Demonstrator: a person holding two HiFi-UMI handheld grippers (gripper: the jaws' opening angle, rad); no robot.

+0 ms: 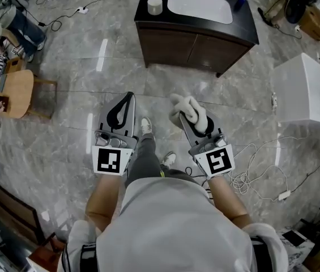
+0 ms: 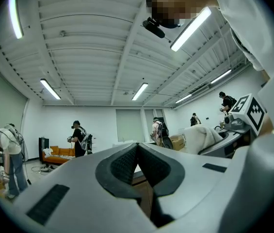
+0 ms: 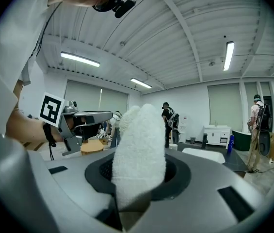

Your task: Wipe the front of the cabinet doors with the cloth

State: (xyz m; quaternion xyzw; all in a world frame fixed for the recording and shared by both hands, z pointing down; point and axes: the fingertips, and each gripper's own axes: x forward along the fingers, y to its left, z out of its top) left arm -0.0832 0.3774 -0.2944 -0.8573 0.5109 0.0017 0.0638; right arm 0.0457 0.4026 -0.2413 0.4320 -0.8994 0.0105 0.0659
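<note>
Plainly the approach step: the right gripper [image 1: 189, 119] clenches the white cloth [image 3: 139, 149], and the left gripper [image 1: 126, 101] is pinched together, empty. The vanity cabinet doors [image 1: 196, 50] stand at twelve o'clock, well apart; next, walk closer.
</note>
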